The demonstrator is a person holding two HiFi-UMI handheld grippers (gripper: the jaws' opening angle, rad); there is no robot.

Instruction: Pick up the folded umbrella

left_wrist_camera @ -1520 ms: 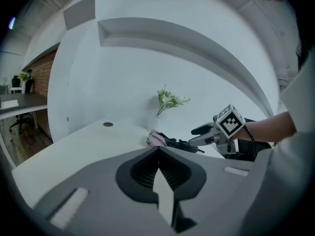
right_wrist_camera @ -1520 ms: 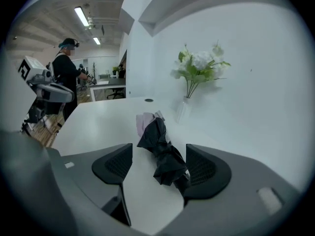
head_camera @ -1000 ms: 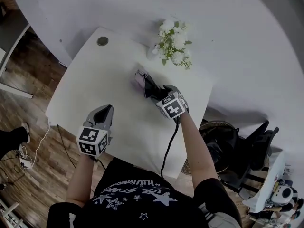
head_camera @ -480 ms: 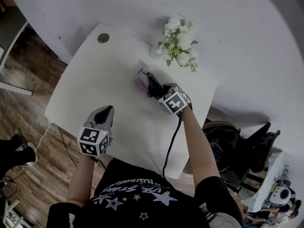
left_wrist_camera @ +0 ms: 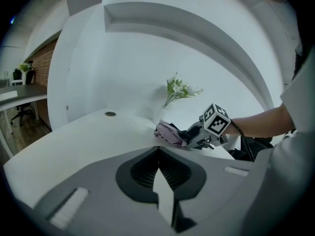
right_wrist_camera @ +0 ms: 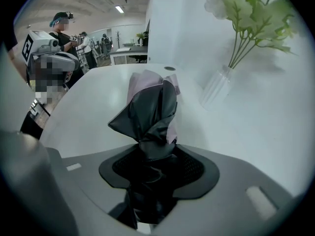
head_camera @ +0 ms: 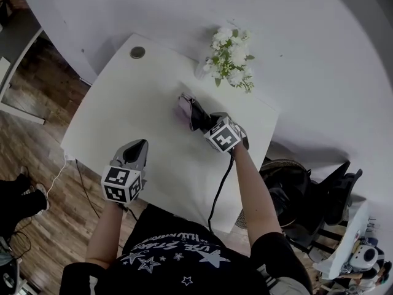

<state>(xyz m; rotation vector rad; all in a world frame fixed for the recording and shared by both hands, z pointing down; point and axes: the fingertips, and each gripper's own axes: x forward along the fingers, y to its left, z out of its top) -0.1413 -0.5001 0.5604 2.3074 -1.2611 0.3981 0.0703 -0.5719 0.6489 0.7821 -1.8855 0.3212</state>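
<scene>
Folded umbrella (head_camera: 185, 105) lies on the white table (head_camera: 116, 109) toward its far edge, near end pinched between the right gripper's (head_camera: 199, 117) closing jaws. Cloth crumpled, black, pale pink at the far tip. Left gripper (head_camera: 136, 149), jaws together and empty, hangs over the front edge.

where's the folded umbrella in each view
Head view: folded umbrella near picture centre on the table, with the right hand-held gripper closing its jaws round it.
Left gripper view: umbrella just right of centre, about mid-height.
Right gripper view: umbrella dead centre, rising from between the jaws.
Shared landmark: the white flowers, just beyond the umbrella.
</scene>
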